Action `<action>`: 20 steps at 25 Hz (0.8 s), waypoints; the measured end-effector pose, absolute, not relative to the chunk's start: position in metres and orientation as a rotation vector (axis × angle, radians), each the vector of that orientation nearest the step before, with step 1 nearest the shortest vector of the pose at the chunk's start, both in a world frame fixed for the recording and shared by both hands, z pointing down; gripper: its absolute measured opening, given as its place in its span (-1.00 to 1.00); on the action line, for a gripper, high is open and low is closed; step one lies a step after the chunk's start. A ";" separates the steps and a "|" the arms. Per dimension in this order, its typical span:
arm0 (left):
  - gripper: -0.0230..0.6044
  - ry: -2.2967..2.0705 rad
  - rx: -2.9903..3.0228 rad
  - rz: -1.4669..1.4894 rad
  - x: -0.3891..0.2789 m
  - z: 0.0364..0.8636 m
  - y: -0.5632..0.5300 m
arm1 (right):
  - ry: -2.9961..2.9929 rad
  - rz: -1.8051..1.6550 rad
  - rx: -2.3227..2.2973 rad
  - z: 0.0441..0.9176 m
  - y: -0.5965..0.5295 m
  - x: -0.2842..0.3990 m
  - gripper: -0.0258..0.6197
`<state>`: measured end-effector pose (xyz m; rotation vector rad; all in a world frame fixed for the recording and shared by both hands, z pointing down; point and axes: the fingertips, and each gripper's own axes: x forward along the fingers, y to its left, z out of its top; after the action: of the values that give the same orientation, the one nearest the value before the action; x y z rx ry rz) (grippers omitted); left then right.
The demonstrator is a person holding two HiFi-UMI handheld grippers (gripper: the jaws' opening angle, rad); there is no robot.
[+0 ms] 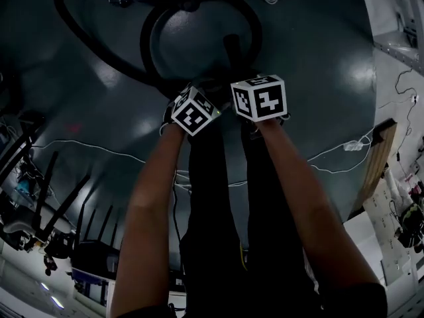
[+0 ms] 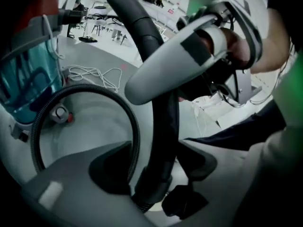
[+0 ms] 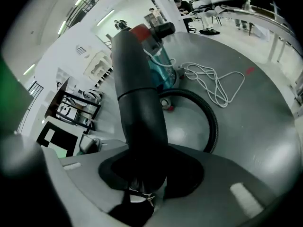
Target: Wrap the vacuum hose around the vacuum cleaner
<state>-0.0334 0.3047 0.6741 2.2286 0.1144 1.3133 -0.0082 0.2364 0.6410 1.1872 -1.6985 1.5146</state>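
The vacuum cleaner (image 2: 28,74) has a teal bin and a red top (image 3: 141,32) and stands on the grey floor ahead. Its ribbed black hose (image 1: 149,32) loops on the floor (image 3: 214,119) and ends in a thick black tube (image 3: 137,103). My right gripper (image 3: 142,176) is shut on that tube, its dark pads hugging both sides. My left gripper (image 2: 155,176) is just below it on the same tube, by the ribbed cuff (image 2: 144,200), with jaws open around it. In the left gripper view a grey finger (image 2: 175,65) of the right gripper crosses the tube. Both marker cubes (image 1: 194,111) sit side by side.
A loose white cable (image 3: 213,79) lies on the floor beyond the hose loop. Another thin white cable (image 1: 86,148) runs across the floor near my legs. Black stands (image 1: 59,197) are at the left and a wooden board (image 1: 377,171) at the right.
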 end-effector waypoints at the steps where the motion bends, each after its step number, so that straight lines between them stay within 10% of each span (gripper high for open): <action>1: 0.04 0.138 2.253 1.296 -0.029 0.664 0.303 | -1.724 1.494 1.162 0.629 0.235 -0.007 -0.51; 7: 0.02 0.474 2.332 1.186 -0.002 0.600 0.318 | -1.898 1.594 1.008 0.550 0.216 -0.016 -0.51; 11: -0.59 0.569 2.302 1.274 0.011 0.571 0.318 | -1.926 1.607 0.984 0.519 0.199 -0.008 -0.51; 20: -0.61 0.511 2.242 1.388 0.017 0.504 0.304 | -1.917 1.544 1.018 0.451 0.185 0.014 -0.16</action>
<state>0.0171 0.3044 0.5037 2.2425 0.5111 1.3881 0.0144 0.1847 0.4506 1.0184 -1.9173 1.5444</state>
